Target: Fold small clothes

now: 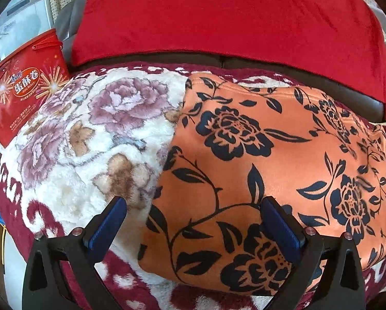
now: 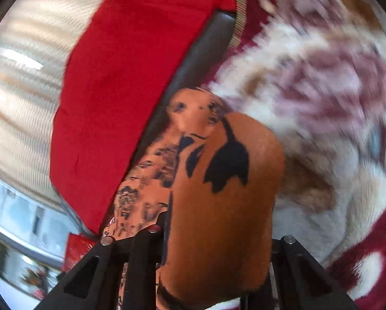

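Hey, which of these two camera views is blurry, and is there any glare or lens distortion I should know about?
Right wrist view: motion-smeared, especially the floral blanket; the orange garment close up stays fairly sharp. Left wrist view: crisp, evenly daylit, sheen on the orange garment; fisheye bends the red cushion, dark corners.

Smooth orange cloth garment (image 1: pixel 257 160) lies on a fluffy plush blanket (image 1: pixel 89 139).

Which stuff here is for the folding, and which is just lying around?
For the folding:
- orange flowered cloth
- left tongs, open above it
- right tongs, clamped on it

Just lying around:
- red snack bag
- red cushion
- flowered blanket
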{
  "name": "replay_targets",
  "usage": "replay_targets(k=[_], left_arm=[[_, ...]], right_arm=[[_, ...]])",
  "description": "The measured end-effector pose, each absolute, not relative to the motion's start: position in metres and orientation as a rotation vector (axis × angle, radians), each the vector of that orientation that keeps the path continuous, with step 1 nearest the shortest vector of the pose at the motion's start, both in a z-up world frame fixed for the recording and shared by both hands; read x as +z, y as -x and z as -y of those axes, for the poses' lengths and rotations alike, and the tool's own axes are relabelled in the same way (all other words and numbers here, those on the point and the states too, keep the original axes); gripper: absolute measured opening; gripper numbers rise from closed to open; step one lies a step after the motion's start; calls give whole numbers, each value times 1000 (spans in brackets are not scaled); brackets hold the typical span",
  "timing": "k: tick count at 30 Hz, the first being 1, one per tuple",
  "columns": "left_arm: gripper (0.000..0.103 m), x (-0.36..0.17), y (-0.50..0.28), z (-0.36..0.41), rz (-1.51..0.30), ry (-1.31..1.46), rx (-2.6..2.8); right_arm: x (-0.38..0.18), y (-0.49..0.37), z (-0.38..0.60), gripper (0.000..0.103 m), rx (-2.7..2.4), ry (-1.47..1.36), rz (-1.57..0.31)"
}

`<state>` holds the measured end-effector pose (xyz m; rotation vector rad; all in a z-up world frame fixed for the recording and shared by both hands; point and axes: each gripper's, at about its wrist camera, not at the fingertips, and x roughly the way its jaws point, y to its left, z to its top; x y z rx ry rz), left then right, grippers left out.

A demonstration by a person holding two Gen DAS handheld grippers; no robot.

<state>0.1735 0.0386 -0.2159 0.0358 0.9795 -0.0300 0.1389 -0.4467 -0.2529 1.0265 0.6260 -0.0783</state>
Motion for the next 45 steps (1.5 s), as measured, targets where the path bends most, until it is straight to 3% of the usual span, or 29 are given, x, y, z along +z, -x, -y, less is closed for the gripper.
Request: replay_targets(k=[9, 13, 18, 26, 28, 30, 32, 33, 41, 45], left_arm=[[103, -184, -184, -104, -901, 109, 143], [103, -176, -186, -143, -875, 166, 249], [103, -177, -183, -176, -878, 215, 302], [103, -181, -181, -203, -887, 245, 314], [103, -179, -180, -202, -878, 254, 286], [103, -175, -179, -197, -864, 270, 243], [103, -170, -177, -189, -848, 278, 181], [103, -167, -176, -182, -839, 279, 126], [103, -146, -155, -114, -734, 142, -138], [103, -161, -156, -76, -769, -30, -111]], right_arm=[[-138, -161, 362, 23, 59, -679, -537], [-120, -179, 304, 23, 144, -590, -562], [-137, -208, 224, 23, 268, -532, -650], [-208, -236, 152, 27, 355, -481, -873], [-200, -229, 151, 33, 388, -439, -843], [-197, -227, 156, 58, 452, -436, -849], [-187, -218, 153, 70, 550, -439, -847], [-181, -212, 151, 71, 572, -420, -844], [-156, -157, 225, 69, 474, -440, -675], [-169, -170, 268, 49, 338, -484, -724]])
